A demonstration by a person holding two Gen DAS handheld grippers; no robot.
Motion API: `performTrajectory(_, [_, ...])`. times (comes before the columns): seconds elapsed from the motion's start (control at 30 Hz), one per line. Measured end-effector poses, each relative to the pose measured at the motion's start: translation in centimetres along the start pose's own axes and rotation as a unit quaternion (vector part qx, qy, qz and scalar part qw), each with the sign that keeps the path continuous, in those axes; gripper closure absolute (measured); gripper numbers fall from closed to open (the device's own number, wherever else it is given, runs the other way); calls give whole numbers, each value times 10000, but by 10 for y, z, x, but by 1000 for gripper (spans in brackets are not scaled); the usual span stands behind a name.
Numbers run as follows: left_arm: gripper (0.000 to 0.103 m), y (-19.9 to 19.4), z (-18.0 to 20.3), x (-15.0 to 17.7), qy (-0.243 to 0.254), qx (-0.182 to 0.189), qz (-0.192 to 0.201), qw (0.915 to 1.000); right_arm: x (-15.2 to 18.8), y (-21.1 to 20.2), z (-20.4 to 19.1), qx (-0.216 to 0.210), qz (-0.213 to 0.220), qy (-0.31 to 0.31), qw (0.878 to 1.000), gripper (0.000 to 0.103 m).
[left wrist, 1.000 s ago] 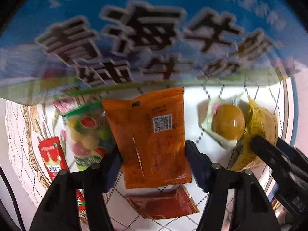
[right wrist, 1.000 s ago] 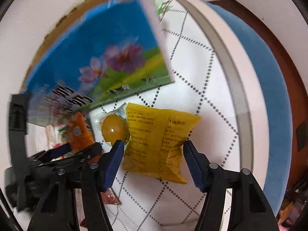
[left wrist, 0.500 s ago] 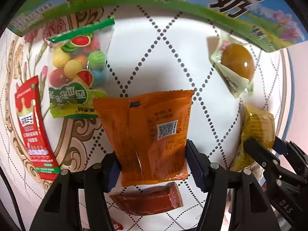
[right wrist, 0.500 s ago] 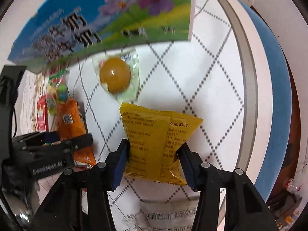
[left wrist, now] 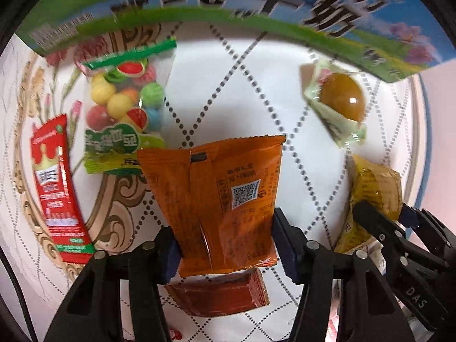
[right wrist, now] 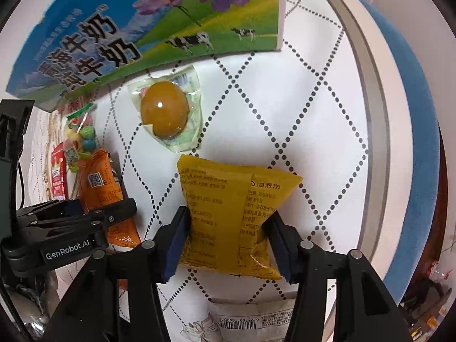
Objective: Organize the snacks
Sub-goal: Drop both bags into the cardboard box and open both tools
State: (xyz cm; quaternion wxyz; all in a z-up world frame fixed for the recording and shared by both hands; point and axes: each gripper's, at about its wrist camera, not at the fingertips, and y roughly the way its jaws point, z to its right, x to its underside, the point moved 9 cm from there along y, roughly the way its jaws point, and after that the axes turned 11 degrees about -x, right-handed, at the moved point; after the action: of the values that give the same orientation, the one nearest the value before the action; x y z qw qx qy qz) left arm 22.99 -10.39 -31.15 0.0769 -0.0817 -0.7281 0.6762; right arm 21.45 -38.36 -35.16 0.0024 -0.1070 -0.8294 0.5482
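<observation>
Grippers both clamped: my left gripper (left wrist: pixel 226 245) has just closed on the orange packet (left wrist: pixel 219 205), my right gripper (right wrist: pixel 226 242) on the yellow packet (right wrist: pixel 230 216). Wrapped egg (right wrist: pixel 165 109) lies just beyond on the table (right wrist: pixel 299 114), milk carton (right wrist: pixel 142 28) behind it.

- both grippers were matte black plastic with open triangular cutouts in the finger arms
- left gripper (left wrist: pixel 226 245) had dark blue pads (left wrist: pixel 282 242) and round silver screws (left wrist: pixel 311 245) at the pivots
- right gripper (right wrist: pixel 225 240) looked the same, blue pads, silver screws
- white "GenRobot.AI" lettering (right wrist: pixel 67 250) on one body, "DAS" (left wrist: pixel 414 302) on the other
- thin black cable (right wrist: pixel 21 179) by the left one
</observation>
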Motion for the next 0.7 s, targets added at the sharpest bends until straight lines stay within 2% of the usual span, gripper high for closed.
performTrajectory(0.13, [50, -32, 4, 7, 200, 12, 335, 9992, 3, -18, -9, -245, 138, 26, 9996, 53])
performTrajectory(0.4, [50, -119, -3, -2, 77, 598, 909, 9940, -12, -79, -50, -830, 671, -230, 9940, 53])
performTrajectory(0.57, [50, -182, -5, -43, 67, 841, 1363, 9871, -52, -132, -80, -1033, 1161, -494, 9866, 53])
performTrajectory(0.7, [50, -212, -11, -106, 67, 635, 1638, 9844, -100, -168, -94, -903, 1555, -774, 9806, 53])
